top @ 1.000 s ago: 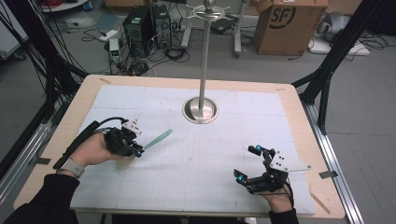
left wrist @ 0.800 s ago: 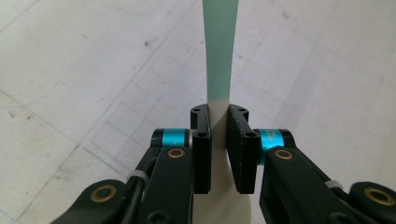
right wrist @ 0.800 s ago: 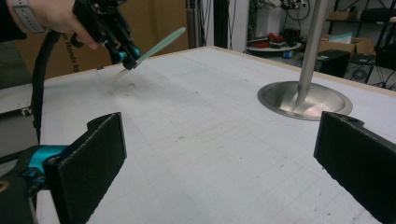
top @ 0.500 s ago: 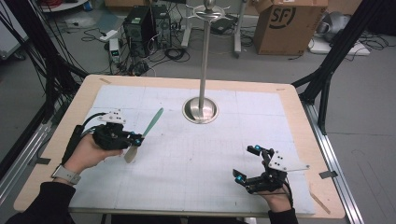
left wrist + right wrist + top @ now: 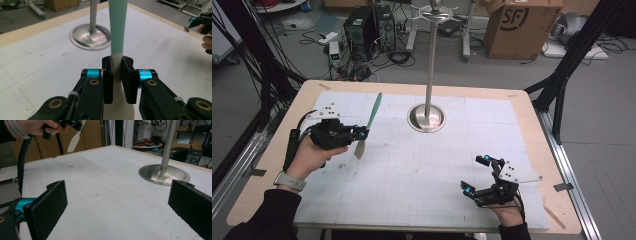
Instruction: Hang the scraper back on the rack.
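Observation:
My left gripper is shut on a spatula with a teal handle and a cream blade, held above the white mat at the table's left. In the left gripper view the pads clamp the spatula where teal meets cream, and the handle points away past the jaws. My right gripper rests low near the front right with its jaws wide apart and nothing between them. From the right gripper view the spatula hangs blade-down from the other hand's gripper. A metal stand rises from a round base at the mat's far middle.
The white gridded mat covers most of the wooden table. Black frame struts flank both sides. A cardboard box, computer cases and cables lie on the floor beyond the far edge.
My left gripper has risen slightly and turned, so the spatula's teal handle swung from pointing right to pointing toward the far edge. The right gripper has stayed put.

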`<state>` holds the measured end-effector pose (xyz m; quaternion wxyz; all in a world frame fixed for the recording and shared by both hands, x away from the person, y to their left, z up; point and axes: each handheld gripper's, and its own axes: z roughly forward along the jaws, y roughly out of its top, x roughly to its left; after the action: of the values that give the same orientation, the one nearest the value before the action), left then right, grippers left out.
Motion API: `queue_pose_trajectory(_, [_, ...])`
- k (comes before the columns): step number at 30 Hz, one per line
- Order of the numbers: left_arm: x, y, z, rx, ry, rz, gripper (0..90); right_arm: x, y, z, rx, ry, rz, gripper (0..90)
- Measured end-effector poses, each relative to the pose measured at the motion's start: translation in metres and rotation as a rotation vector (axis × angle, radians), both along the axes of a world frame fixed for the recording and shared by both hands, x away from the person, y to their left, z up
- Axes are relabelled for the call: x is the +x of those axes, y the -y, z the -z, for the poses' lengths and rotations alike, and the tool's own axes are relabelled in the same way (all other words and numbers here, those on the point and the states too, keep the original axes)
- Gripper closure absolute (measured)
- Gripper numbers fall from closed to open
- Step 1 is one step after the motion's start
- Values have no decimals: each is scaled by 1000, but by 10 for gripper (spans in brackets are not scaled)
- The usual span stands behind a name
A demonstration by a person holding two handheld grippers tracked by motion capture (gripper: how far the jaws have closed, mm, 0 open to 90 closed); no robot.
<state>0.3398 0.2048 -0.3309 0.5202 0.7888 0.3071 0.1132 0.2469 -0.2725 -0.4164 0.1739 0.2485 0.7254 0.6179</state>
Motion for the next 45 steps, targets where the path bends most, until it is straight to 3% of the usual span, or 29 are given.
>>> queue_pose_trajectory(8, [12,5,-25,4,58,-29,807,2,1,-1,15,-1,-6,12])
queue_pose_trajectory(15, [24,3,-34,-8,72,-61,807,5,1,0,23,3,-9,12])
queue_pose_trajectory(19, [30,4,-40,-1,79,-56,807,9,0,0,32,6,-8,12])
queue_pose_trajectory(26, [44,6,-54,9,85,-46,807,11,-4,2,5,2,-20,12])
queue_pose_trajectory(32, [56,11,-65,-22,110,-26,807,11,0,1,25,3,-12,12])
queue_pose_trajectory(45, [79,39,-97,-26,152,29,807,10,0,0,19,0,-12,12])
